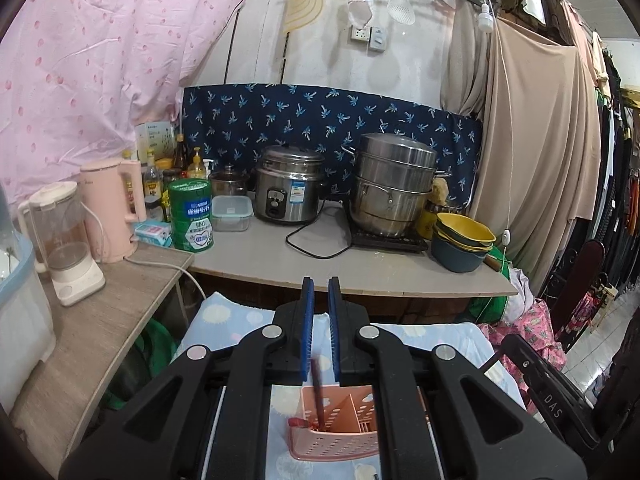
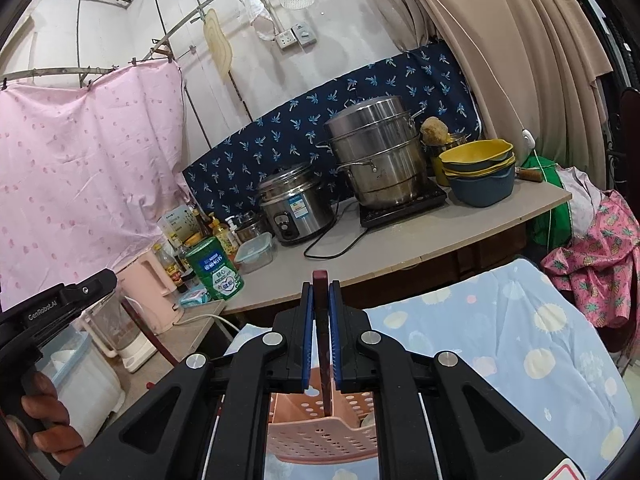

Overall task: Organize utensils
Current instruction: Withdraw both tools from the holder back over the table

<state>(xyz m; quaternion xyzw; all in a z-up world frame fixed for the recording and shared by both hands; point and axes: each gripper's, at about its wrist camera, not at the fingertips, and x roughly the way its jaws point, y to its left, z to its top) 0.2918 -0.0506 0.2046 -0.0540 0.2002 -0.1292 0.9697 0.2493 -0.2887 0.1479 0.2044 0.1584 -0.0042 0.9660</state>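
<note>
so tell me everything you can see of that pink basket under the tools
The pink basket looks like plastic, with rows of round holes in its walls and dividers forming upright compartments. It stands on a pale blue patterned cloth. A dark red stick, clamped in the right tool, dips into one compartment.

Both views are evenly and fairly brightly lit by soft, diffuse light with no single strong source; the hanging bulb (image 1: 485, 20) adds no visible beam. Shadows are faint, a soft one lying under the desk (image 1: 360, 264) edge. Mild highlights sit on the steel steamer pot (image 1: 394, 184) and rice cooker (image 1: 290, 190). Focus is sharp throughout, without motion blur. Fisheye distortion bends straight lines strongly outward, and dark vignetting fills the corners.
</note>
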